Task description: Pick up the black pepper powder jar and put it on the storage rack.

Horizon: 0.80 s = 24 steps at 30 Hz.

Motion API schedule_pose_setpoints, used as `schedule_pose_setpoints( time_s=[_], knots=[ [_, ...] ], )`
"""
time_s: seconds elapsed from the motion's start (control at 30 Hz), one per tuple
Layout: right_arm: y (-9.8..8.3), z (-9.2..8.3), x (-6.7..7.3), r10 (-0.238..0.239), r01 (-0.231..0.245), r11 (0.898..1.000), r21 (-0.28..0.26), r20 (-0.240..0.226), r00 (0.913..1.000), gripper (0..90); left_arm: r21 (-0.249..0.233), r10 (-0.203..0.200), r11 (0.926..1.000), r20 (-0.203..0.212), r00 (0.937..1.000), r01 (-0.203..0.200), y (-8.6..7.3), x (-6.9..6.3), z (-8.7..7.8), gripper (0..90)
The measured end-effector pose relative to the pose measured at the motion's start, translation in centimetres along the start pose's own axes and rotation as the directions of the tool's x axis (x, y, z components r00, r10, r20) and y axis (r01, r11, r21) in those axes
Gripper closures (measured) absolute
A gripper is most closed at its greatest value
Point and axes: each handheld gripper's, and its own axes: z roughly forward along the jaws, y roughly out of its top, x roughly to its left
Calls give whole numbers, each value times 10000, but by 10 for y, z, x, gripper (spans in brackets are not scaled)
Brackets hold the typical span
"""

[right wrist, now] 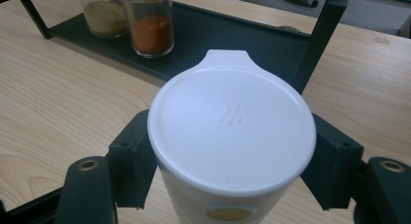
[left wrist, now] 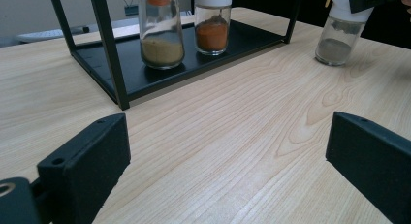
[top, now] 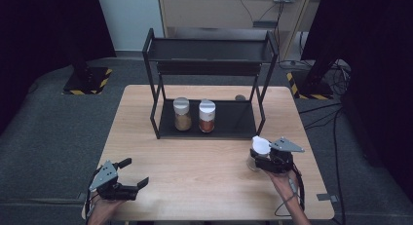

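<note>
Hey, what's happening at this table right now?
A person works with tongs in each hand. The right tongs are shut on the white cap of a spice jar that stands on the wooden table, in front of a black rack. Two more jars, yellowish powder and orange powder, sit on the rack's lower shelf. The left tongs are open, holding nothing.

A wooden table (top: 195, 161) stands on grey carpet (top: 48, 127); dark curtains (top: 44, 25) hang behind, cables (top: 331, 113) trailing right.
</note>
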Motion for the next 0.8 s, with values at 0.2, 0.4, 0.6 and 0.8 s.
schedule_pose_setpoints(
  time_s=[0.2, 0.4, 0.6, 0.8],
  knots=[
    [3, 0, 1, -176, 176, 9998, 51, -49, 9998, 309, -9, -3, 10000, -1, 10000, 3, 0, 0, 0, 12],
    [12, -5, -2, -288, 284, 9995, -119, -350, 9990, 309, -11, -9, 10000, -2, 10000, 9, 0, 0, 0, 12],
    [27, -9, -3, -610, 593, 9979, -253, -727, 9955, 309, -4, -3, 10000, 14, 10000, 3, 0, 0, 0, 12],
    [40, -8, -5, -899, 867, 9957, -316, -1194, 9888, 309, -1, -5, 10000, 23, 10000, 5, 0, 0, 0, 12]
  ],
)
